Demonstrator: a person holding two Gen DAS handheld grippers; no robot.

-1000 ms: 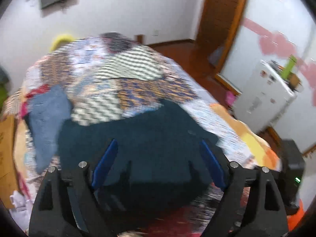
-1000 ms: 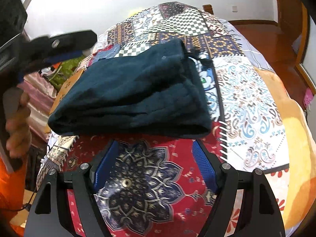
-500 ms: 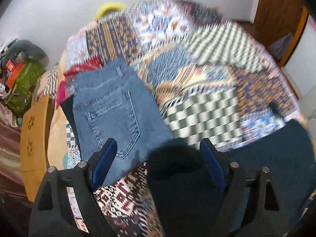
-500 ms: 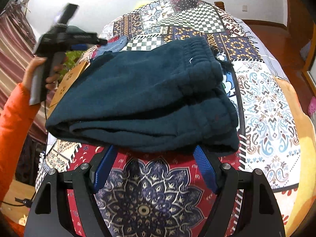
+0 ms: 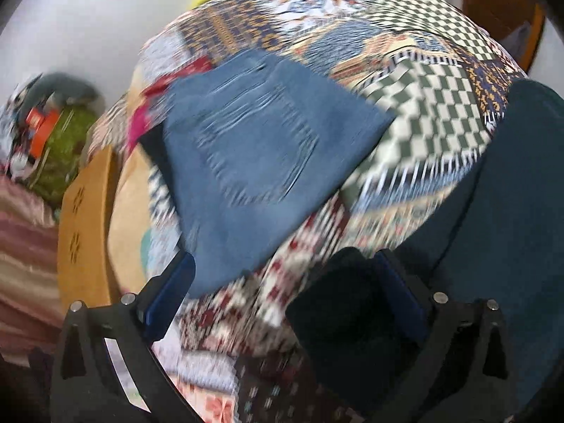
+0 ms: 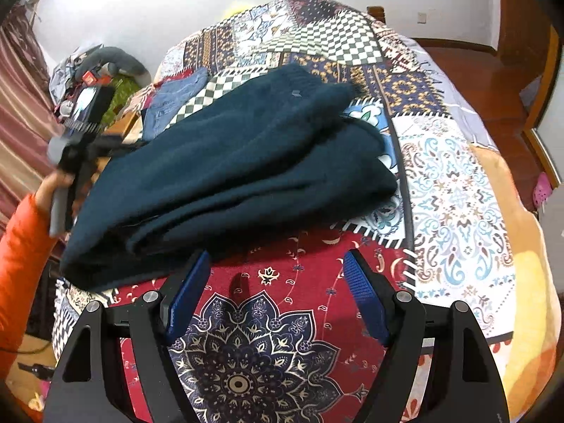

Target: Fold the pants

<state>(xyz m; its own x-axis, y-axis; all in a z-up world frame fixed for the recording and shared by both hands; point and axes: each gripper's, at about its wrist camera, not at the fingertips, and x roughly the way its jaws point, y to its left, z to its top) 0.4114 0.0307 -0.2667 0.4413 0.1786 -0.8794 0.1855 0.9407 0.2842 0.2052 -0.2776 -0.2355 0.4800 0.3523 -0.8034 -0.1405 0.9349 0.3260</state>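
two grippers, both spread wide and empty: right gripper (image 6: 276,268) faces folded teal fleece pants (image 6: 225,183), left gripper (image 5: 282,268) over folded jeans (image 5: 253,162).

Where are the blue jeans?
In the right wrist view, the blue jeans lie on the bedspread, far left, just behind the dark teal pants.

Black two-finger right gripper (image 6: 276,271) with blue ribbed pads (image 6: 361,296), silver screws; the left gripper (image 5: 285,275) looks alike, though blurred; orange sleeve (image 6: 17,246).
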